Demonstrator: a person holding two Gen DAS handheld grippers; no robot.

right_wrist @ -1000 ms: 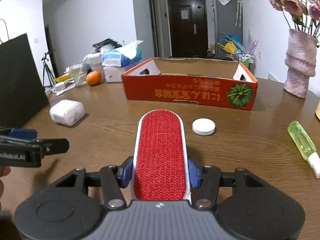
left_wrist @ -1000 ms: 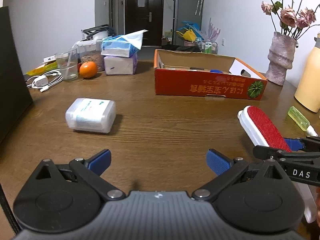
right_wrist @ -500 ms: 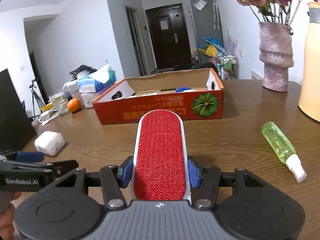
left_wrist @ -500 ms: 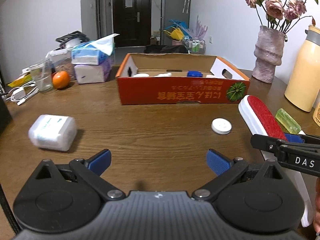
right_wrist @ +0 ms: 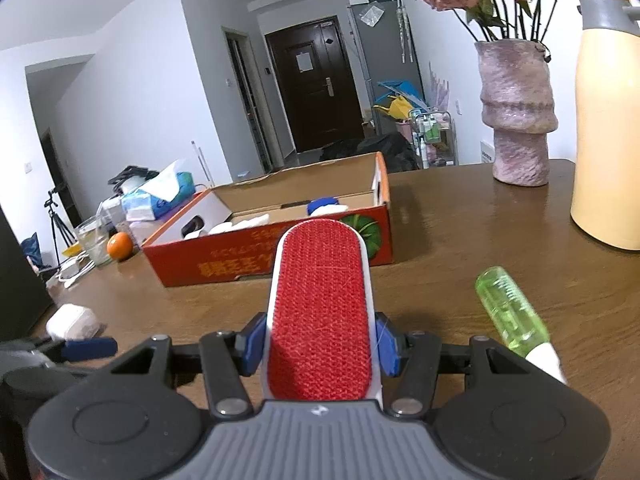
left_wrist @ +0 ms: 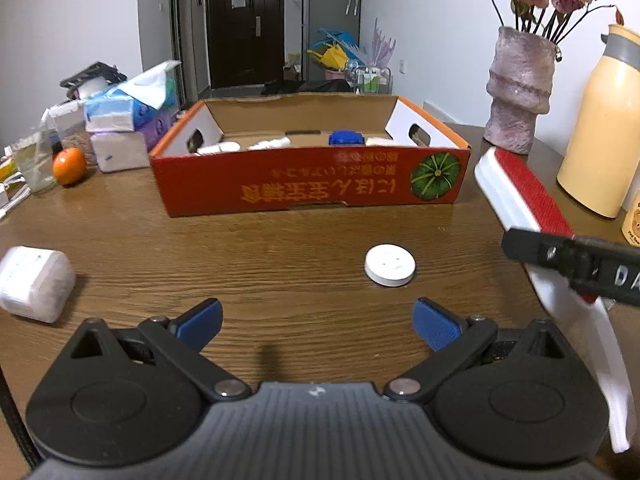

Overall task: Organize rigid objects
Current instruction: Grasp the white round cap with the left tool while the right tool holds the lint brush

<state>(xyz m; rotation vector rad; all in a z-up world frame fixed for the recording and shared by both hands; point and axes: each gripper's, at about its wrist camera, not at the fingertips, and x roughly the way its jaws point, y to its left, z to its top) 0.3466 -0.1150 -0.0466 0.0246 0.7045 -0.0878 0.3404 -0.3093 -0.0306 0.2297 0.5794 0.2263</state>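
Note:
My right gripper (right_wrist: 320, 350) is shut on a red and white lint brush (right_wrist: 320, 304) and holds it above the table, pointing toward the orange cardboard box (right_wrist: 256, 256). The brush also shows at the right of the left wrist view (left_wrist: 524, 200). The box (left_wrist: 312, 188) holds several white items and a blue one. My left gripper (left_wrist: 318, 322) is open and empty above the table. A white round disc (left_wrist: 390, 265) lies just ahead of it to the right. A white rounded case (left_wrist: 34, 282) lies at the left. A green spray bottle (right_wrist: 510, 314) lies to the right of the brush.
A pink vase of roses (left_wrist: 520, 88) and a yellow thermos (left_wrist: 604, 120) stand at the right. Tissue packs (left_wrist: 124, 120), an orange (left_wrist: 69, 166) and a glass (left_wrist: 32, 160) sit at the back left. A black panel (right_wrist: 18, 276) stands at the left.
Both grippers have moved up and closer to the box, and the brush is raised with the right one. The left view swung right, bringing the white disc in front of it.

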